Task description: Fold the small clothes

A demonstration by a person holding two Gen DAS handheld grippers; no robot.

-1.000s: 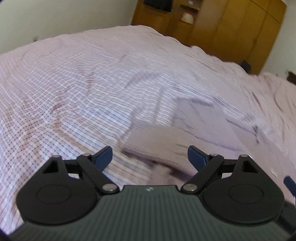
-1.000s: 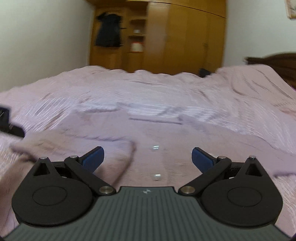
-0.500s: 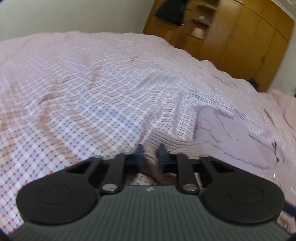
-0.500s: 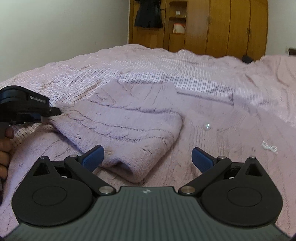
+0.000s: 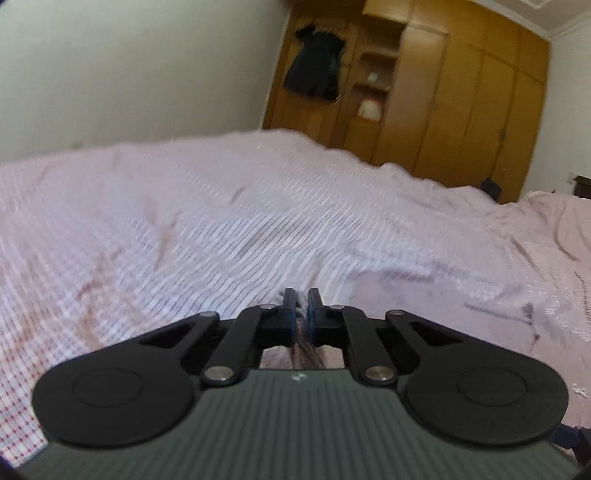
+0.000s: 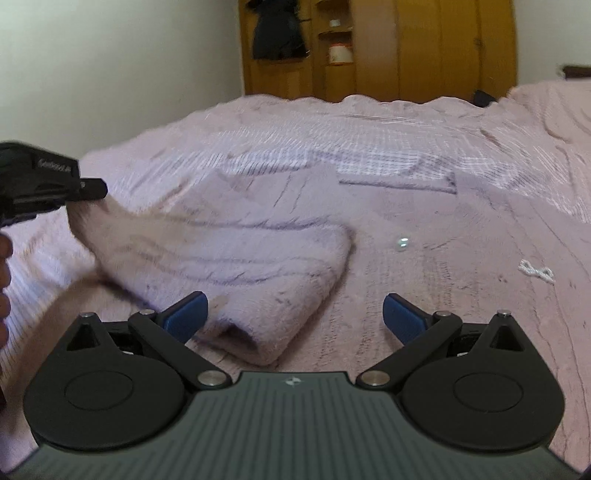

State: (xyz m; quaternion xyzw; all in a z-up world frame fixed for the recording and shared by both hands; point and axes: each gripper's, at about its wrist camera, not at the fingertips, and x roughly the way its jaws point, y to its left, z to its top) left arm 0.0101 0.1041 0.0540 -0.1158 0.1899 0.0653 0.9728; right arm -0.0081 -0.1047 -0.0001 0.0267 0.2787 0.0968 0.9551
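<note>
Blurred bedspread; left tongs clamp sweater corner, right tongs apart.

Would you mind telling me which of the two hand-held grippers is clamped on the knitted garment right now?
The left hand-held gripper: it is shut on a corner of the lilac knitted sweater, lifting it off the bed. The right hand-held gripper hovers open, touching nothing.

Home bedroom, wide bed under pink checked cover; wooden wardrobe, dark garment hanging

Fuzzy knit sweater, matt
</note>
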